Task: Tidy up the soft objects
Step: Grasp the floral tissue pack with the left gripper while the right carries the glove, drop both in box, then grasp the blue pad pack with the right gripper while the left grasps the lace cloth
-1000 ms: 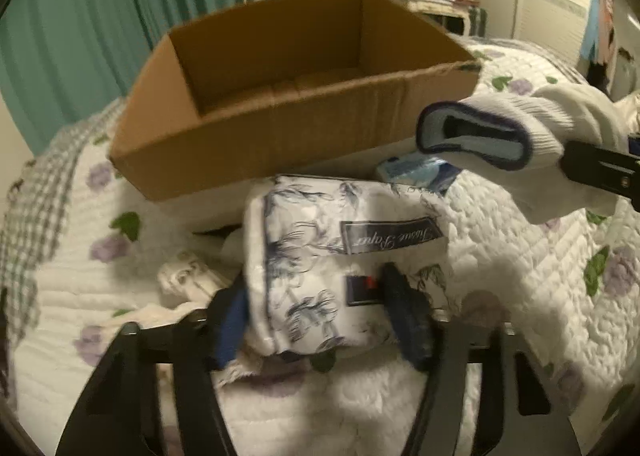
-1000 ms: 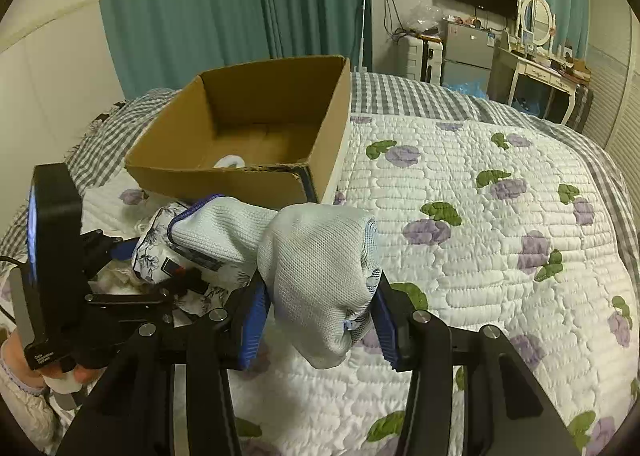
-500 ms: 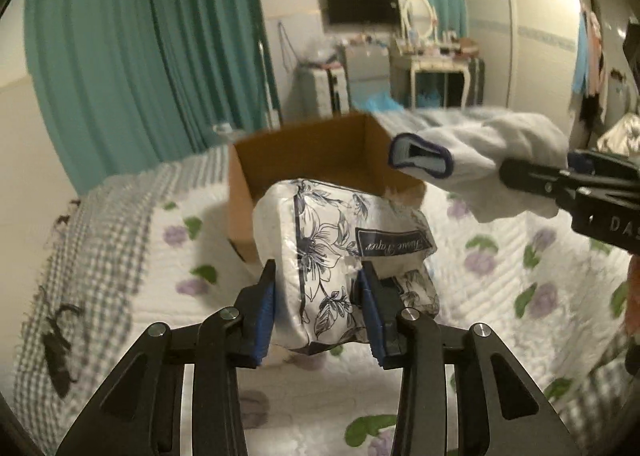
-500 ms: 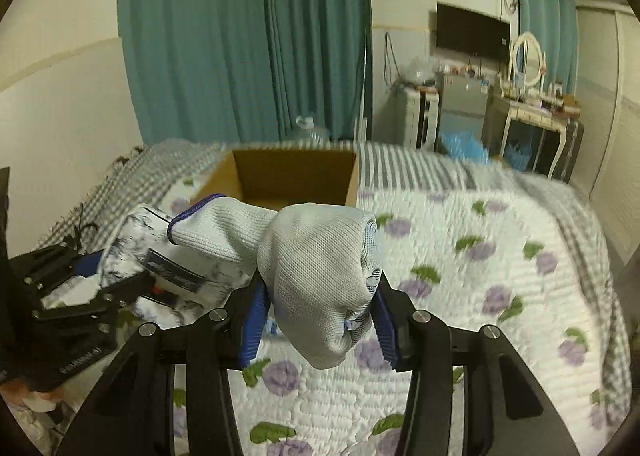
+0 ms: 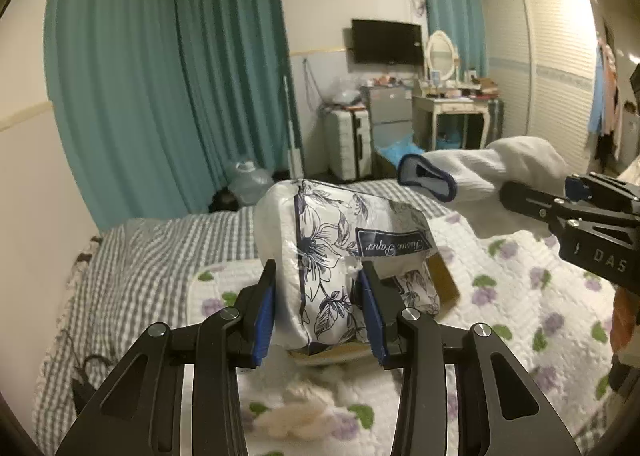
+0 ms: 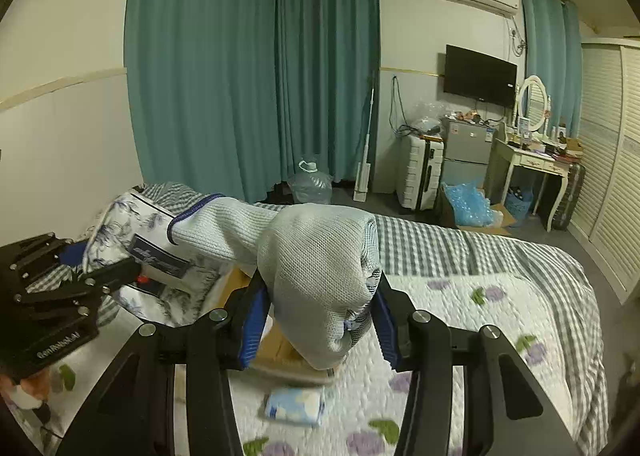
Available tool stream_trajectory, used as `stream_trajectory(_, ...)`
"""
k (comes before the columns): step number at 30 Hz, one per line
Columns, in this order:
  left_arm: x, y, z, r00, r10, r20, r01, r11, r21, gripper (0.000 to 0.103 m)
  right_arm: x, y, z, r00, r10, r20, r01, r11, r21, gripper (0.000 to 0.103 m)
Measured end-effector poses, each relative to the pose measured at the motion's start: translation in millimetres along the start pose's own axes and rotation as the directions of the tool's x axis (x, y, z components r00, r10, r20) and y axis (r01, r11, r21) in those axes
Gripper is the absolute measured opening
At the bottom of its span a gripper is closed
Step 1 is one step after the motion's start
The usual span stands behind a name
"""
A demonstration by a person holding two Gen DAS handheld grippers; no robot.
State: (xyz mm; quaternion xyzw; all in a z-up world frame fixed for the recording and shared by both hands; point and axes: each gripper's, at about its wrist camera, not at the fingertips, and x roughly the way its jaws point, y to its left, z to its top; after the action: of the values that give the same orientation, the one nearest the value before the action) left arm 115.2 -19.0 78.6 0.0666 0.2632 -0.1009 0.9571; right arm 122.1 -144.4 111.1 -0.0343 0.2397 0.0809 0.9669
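Observation:
My left gripper point(image 5: 318, 296) is shut on a soft tissue pack with a blue flower print point(image 5: 344, 252), lifted high above the bed. The same tissue pack point(image 6: 156, 256) and left gripper point(image 6: 124, 268) show at the left of the right wrist view. My right gripper point(image 6: 320, 316) is shut on a rolled white sock with a blue cuff point(image 6: 312, 268); that sock point(image 5: 480, 172) shows at the right in the left wrist view. The cardboard box point(image 6: 276, 352) lies below both held things, mostly hidden behind them; a part of the box point(image 5: 444, 280) peeks past the pack.
A small blue-and-white pack point(image 6: 296, 406) lies on the flowered quilt point(image 6: 480, 336) just before the box. A fluffy cream item point(image 5: 304, 412) lies near the left gripper. Beyond the bed: teal curtains point(image 6: 256, 76), water jug point(image 6: 310, 184), suitcase point(image 6: 422, 172), dressing table point(image 6: 532, 160).
Both grippers rose well above the bed with their loads; the box, once large in front, now sits low and mostly hidden. The left pads closed tighter on the tissue pack.

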Motion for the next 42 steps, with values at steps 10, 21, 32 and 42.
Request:
stream_trajectory(10,113,16,-9,0.994,-0.007,-0.105,0.007,1.0,-0.002,0.038,123,0,7,0.996,0.026,-0.089,-0.027,1.0,-0.013,0.047)
stream_trajectory(21,162,0,-24,0.988,-0.027,-0.15,0.034,0.998,0.044,0.054,188,-13,-19,0.988,0.069,-0.138,-0.066,0.998,0.023,0.05)
stream_trajectory(32,110,4,-10,0.992,0.052,-0.115,-0.048,0.998,0.033,0.061,116,-15,-1,0.998,0.032,-0.051,-0.03,0.999,0.038,0.084)
stream_trajectory(42,-57,24,13,0.984,0.123,0.127,-0.122,0.992,-0.014,0.09,-50,16,38,0.995,-0.019,0.099,0.023,0.999,-0.037,0.098)
